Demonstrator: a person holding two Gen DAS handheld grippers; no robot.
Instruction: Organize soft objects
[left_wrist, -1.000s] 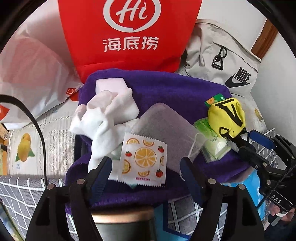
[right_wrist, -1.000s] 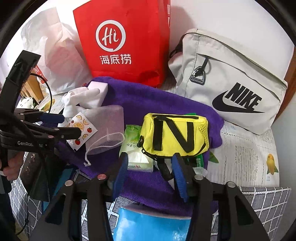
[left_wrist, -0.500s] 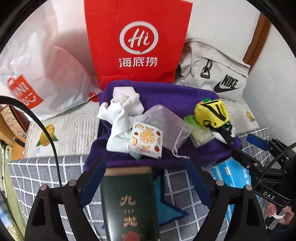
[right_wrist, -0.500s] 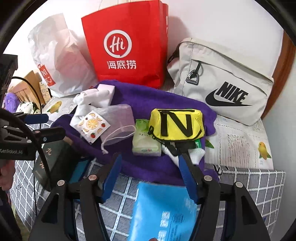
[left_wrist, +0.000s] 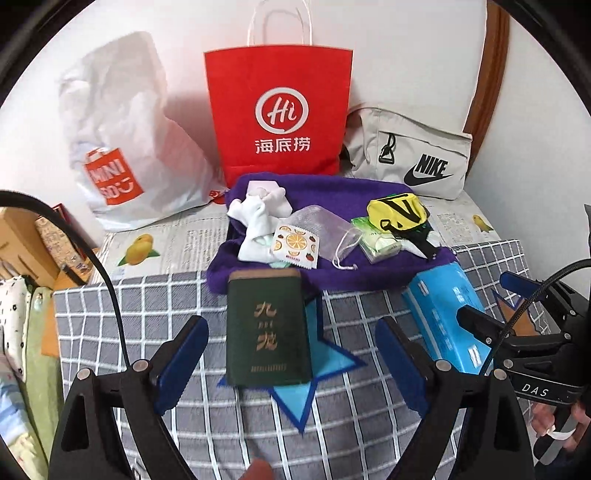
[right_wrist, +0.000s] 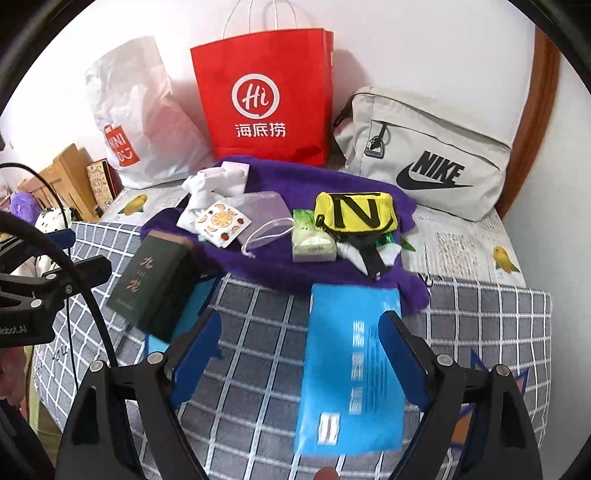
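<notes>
A purple towel lies on the bed and carries white socks, an orange-print packet, a sheer drawstring pouch, a green tissue pack and a yellow pouch. My left gripper is open and empty above a dark green box. My right gripper is open and empty over a blue pack.
A red paper bag, a white plastic bag and a grey Nike bag stand against the back wall. A grey checked cloth covers the near bed. Wooden furniture stands left.
Both grippers have pulled back from the purple towel, both open and empty. The green box and the blue pack have come into view under them.
</notes>
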